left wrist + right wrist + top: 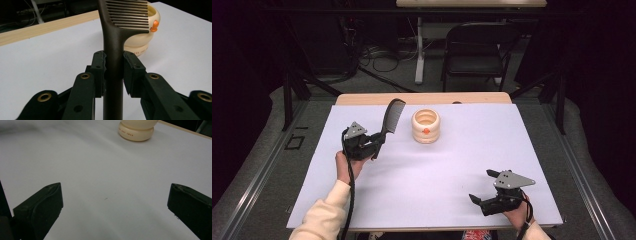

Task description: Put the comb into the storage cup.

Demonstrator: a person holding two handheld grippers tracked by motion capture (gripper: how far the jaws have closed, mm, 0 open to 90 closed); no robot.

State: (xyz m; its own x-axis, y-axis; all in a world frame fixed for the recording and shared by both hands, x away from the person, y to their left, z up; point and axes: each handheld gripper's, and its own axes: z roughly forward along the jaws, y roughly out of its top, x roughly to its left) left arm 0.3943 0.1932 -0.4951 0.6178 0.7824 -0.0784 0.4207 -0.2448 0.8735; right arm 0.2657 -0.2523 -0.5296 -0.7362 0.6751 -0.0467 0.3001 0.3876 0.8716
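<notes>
A dark comb (391, 117) was held by its handle in the left gripper (374, 145), the jaws closed tight on either side of it, as seen in the left gripper view (113, 62). The comb was raised off the white surface (452, 165), teeth end pointed toward a cream cup (426, 126) just beside it. The right gripper (479, 187) was rested near the front edge, jaws wide apart and nothing between them. The grip was judged narrow on a smooth handle: the comb could pivot or slide out if tilted. The cup could be knocked over if the teeth caught its rim.
</notes>
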